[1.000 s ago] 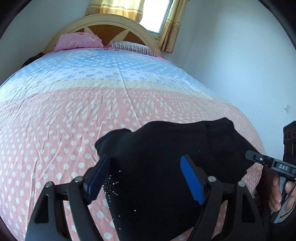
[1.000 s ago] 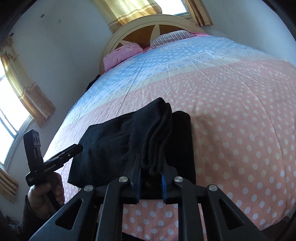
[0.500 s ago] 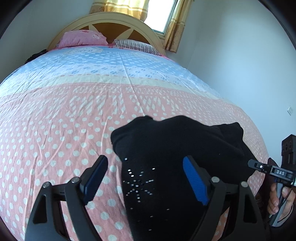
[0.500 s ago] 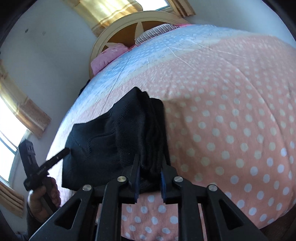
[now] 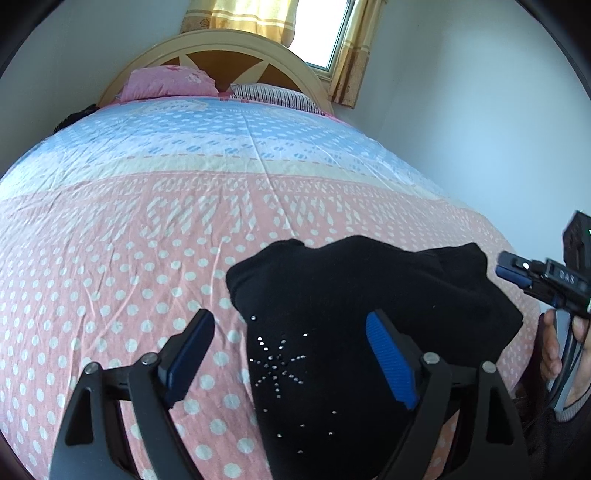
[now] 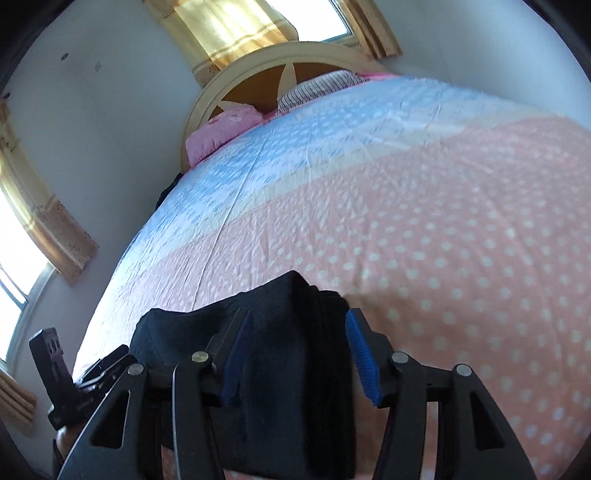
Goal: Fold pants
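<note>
**Black pants folded at near edge of bed; both grippers' fingers spread**

Pants [image 5: 369, 295]: black, folded into a compact bundle, lying on the pink dotted sheet [image 5: 110, 277] at the near end of the bed. A star of small shiny studs shows on the near left part of the top layer. In the right wrist view the pants [image 6: 288, 369] show stacked layers with a ridge running away from the camera.

Left gripper [image 5: 291, 354]: fingers spread wide and opening. Left blue pad hangs over bare sheet just left of the pants; right pad hangs over the cloth. Neither pad presses on anything.

Right gripper [image 6: 299, 354]: fingers opening, about half spread. The folded ridge of the pants lies between them; the right pad stands clear of the cloth, while whether the left pad touches it I cannot tell. View slightly blurred. Seen from the left wrist camera, this gripper [image 5: 513, 275] sits at the right edge of the pants, held by a hand [image 5: 554, 347].

Far end of bed: pink pillow [image 5: 166, 83] left, striped pillow [image 5: 273, 96] right, against a curved headboard [image 5: 229, 48]. Yellow curtains [image 5: 236, 18] frame the window behind.
</note>
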`<state>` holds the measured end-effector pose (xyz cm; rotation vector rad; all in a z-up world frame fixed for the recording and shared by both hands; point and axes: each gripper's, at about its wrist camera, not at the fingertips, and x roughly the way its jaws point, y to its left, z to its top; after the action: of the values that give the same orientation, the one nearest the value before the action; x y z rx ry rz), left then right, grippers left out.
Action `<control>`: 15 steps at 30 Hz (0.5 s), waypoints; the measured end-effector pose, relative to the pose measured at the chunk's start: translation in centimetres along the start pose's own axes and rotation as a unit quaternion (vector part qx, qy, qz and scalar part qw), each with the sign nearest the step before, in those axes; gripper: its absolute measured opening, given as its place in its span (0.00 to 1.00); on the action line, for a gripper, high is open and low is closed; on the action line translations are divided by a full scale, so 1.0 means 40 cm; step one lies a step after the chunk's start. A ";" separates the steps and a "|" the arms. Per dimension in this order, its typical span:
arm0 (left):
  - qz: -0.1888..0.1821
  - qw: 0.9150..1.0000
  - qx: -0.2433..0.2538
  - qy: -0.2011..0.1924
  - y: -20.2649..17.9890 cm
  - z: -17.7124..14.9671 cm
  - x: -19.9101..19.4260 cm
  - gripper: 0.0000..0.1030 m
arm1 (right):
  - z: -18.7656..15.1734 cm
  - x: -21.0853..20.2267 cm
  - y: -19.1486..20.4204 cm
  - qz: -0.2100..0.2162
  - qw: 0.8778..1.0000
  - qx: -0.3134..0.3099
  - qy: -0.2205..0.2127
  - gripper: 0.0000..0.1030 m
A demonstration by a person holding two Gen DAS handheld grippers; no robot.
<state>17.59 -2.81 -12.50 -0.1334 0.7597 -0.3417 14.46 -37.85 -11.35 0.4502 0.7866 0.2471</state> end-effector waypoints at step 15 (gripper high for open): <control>0.020 1.000 -0.014 0.011 0.043 -0.016 0.039 0.94 | -0.032 0.025 -0.079 -0.003 0.999 0.045 0.003 0.17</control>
<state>18.63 -1.74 -14.41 -0.1420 0.7879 -0.2956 14.34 -39.87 -14.28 0.5318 0.8076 0.2091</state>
